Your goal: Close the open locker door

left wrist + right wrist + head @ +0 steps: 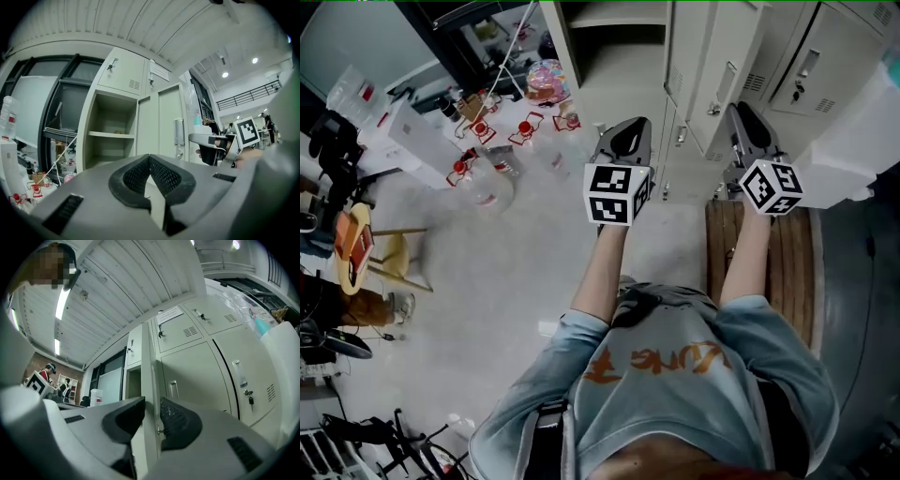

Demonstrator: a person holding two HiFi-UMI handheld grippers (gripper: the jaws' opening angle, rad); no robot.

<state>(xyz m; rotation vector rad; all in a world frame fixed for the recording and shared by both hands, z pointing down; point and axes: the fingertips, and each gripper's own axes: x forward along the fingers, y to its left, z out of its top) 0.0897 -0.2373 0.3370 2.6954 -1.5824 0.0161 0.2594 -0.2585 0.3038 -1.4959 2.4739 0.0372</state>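
Left gripper view takes in a bank of pale metal lockers (pixel 165 110). One lower compartment (pixel 110 154) stands open, with a shelf (pixel 110 134) across its middle. The open locker door (pixel 147 126) stands out from that compartment's right side and is seen at a steep slant. Just right of it is the shut neighbouring locker with its handle (pixel 179 131). The person's forearms reach forward toward the lockers in the head view, each ending in a gripper topped by a marker cube (pixel 617 193). The left gripper (pixel 149 158) points at the open compartment. Its jaws meet at the tips and have nothing between them. The right gripper (pixel 152 402) has its jaws partly apart and grips nothing. In its own view the door appears nearly edge-on in the gap between the jaws. In the left gripper view this gripper sits off to the door's right, in front of the neighbouring locker and apart from the door. Further right, a small key (pixel 251 400) hangs in the lock of another shut locker.
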